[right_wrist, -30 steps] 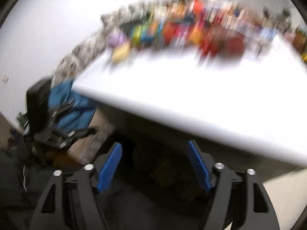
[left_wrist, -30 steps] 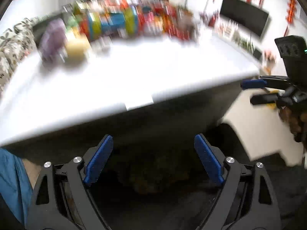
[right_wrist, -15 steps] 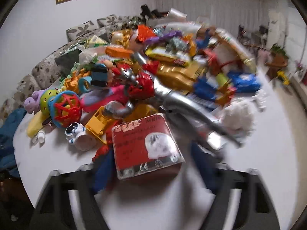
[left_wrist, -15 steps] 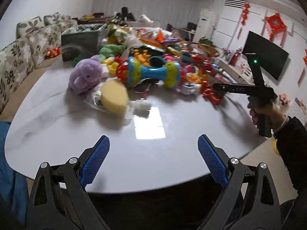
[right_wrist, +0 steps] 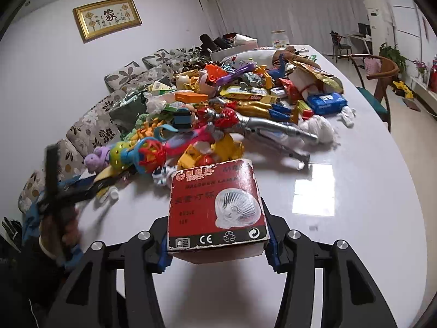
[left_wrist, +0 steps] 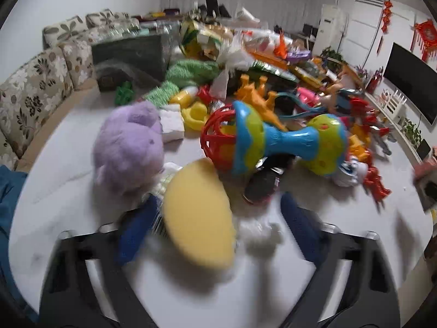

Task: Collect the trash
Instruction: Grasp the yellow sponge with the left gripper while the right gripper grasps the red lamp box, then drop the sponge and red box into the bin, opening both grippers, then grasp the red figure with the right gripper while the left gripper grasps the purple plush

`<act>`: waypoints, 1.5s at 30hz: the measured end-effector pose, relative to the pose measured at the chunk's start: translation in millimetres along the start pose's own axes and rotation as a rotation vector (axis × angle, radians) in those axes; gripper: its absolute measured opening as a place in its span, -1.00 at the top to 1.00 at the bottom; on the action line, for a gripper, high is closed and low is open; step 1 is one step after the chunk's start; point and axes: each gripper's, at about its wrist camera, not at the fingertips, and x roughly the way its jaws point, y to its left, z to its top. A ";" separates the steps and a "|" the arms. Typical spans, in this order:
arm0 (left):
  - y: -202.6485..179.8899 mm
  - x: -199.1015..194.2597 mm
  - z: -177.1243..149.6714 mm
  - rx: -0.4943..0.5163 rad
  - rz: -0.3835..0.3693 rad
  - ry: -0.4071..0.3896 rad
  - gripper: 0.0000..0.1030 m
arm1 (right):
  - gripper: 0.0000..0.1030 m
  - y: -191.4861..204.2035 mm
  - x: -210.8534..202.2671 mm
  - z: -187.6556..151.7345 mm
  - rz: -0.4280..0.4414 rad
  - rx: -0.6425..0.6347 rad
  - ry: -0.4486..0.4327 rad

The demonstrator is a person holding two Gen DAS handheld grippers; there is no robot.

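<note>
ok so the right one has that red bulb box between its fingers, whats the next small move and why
Probably lift the red box straight up off the white table. The right gripper seems shut on its sides, and the box sits at the front edge of the toy pile, so a short rise should clear its neighbours. The left gripper is blurred, open around a yellow sponge.

lamp box (right_wrist: 217,207): red with a white bulb picture, black strip at its 6 o'clock edge
plush toy (left_wrist: 128,147): pale purple
sponge (left_wrist: 199,214): yellow
rattle (left_wrist: 275,140): blue middle, lime-green ends, red cage at 9 o'clock
sofa cushions (left_wrist: 32,82): cream with dark floral print
table (right_wrist: 368,191): glossy white
left gripper pads (left_wrist: 135,231): blue
picture frame (right_wrist: 107,17): gold
tissue pack (right_wrist: 326,103): blue
</note>
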 end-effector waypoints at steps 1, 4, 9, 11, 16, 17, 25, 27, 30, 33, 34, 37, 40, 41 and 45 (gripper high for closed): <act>1.8 0.8 2.4 0.003 0.004 -0.006 0.04 | 0.00 0.9 -1.4 -2.8 -0.004 -0.002 0.001; 2.7 -7.9 1.4 0.015 -0.005 -0.015 0.21 | 0.00 3.7 -2.8 -9.7 -0.005 0.014 -0.004; -12.9 -83.1 -12.4 0.059 -0.041 -0.153 0.22 | 0.00 14.1 -12.7 -11.6 0.009 0.003 -0.029; -26.4 -122.2 -23.1 0.105 -0.081 -0.209 0.21 | 0.00 24.9 -22.9 -11.3 0.046 -0.009 -0.041; -56.0 -177.3 -64.6 0.234 -0.190 -0.234 0.18 | 0.00 56.5 -53.0 -26.5 0.175 -0.052 -0.011; -62.3 -180.0 -77.1 0.267 -0.208 -0.210 0.18 | 0.00 62.8 -57.3 -33.8 0.199 -0.062 0.013; -81.8 -134.9 -168.2 0.427 -0.252 0.053 0.11 | -0.01 97.9 -36.2 -120.4 0.279 -0.134 0.288; -78.9 -112.2 -184.5 0.445 -0.262 0.121 -0.01 | -0.07 96.2 -19.3 -140.3 0.265 -0.134 0.340; -70.8 -74.1 -207.7 0.452 -0.240 0.201 -0.58 | -0.52 93.3 12.2 -171.2 0.201 -0.164 0.402; -61.2 -50.1 -219.4 0.424 -0.206 0.267 -0.58 | -0.49 89.3 17.6 -180.2 0.156 -0.176 0.391; -57.5 -50.6 -218.4 0.406 -0.208 0.269 -0.58 | -0.49 88.3 12.0 -175.5 0.162 -0.169 0.372; -45.5 -75.9 -197.4 0.338 -0.248 0.192 -0.58 | -0.55 84.2 -19.6 -136.6 0.174 -0.163 0.227; -38.0 -100.2 -164.6 0.292 -0.246 0.079 -0.72 | -0.65 78.8 -30.2 -88.5 0.102 -0.171 0.096; -36.4 -105.6 -155.4 0.282 -0.236 0.045 -0.75 | -0.65 76.8 -25.6 -71.8 0.068 -0.174 0.063; -29.5 -111.8 -115.6 0.244 -0.179 -0.056 -0.75 | -0.65 64.3 23.0 -16.3 -0.029 -0.176 0.043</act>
